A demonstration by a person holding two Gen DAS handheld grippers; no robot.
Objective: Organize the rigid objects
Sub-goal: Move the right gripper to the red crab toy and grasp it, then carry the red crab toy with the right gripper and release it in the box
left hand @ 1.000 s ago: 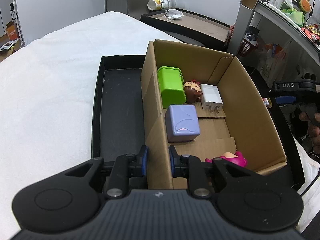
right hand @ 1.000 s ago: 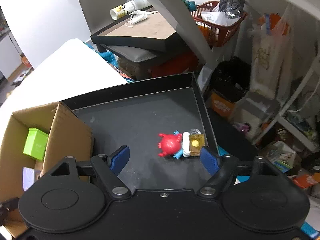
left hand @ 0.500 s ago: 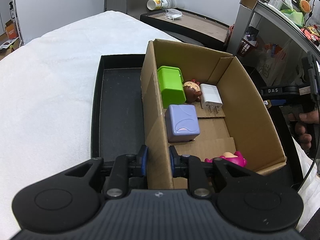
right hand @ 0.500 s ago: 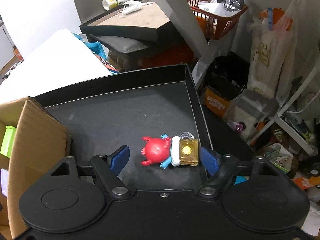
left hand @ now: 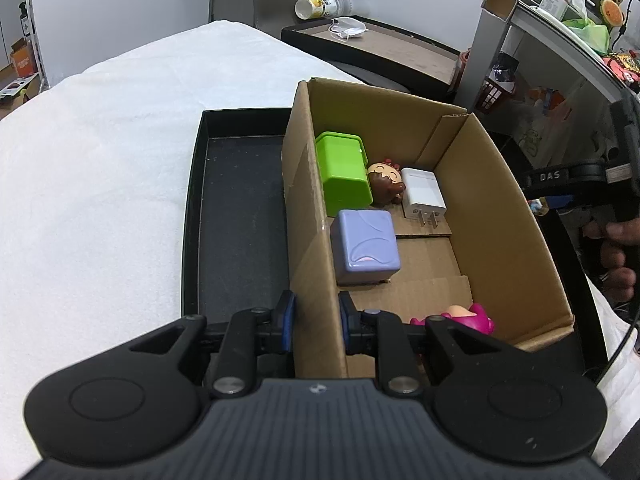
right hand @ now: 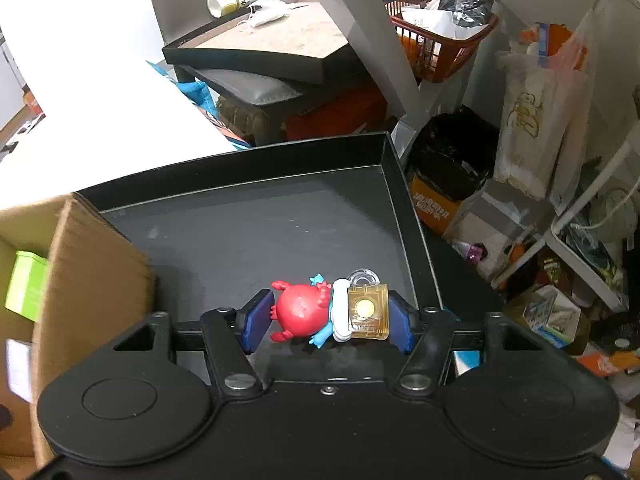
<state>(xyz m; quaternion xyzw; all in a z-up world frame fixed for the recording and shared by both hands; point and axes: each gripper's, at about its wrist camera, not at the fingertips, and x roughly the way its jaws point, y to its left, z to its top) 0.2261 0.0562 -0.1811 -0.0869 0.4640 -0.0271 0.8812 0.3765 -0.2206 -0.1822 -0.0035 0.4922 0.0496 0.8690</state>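
Observation:
A red crab toy (right hand: 302, 312) joined to a clear yellow block (right hand: 368, 312) lies near the front right corner of the black tray (right hand: 240, 224). My right gripper (right hand: 328, 320) is closing on it, and its blue pads touch the crab's side and the block's side. My left gripper (left hand: 316, 320) is shut on the left wall of the cardboard box (left hand: 308, 200). Inside the box are a green box (left hand: 344, 172), a purple cube (left hand: 366, 246), a white charger (left hand: 424, 192), a brown figurine (left hand: 386, 180) and a pink toy (left hand: 472, 316).
The box stands in a black tray (left hand: 240, 216) on a white cloth (left hand: 100, 200). A hand (left hand: 616, 248) holds the other gripper at the right. Cluttered shelves, bags and a red basket (right hand: 440, 48) lie past the tray's right rim.
The right gripper came closer to the crab toy and its jaws narrowed from wide apart to touching both of its sides. The left gripper stayed on the box wall.

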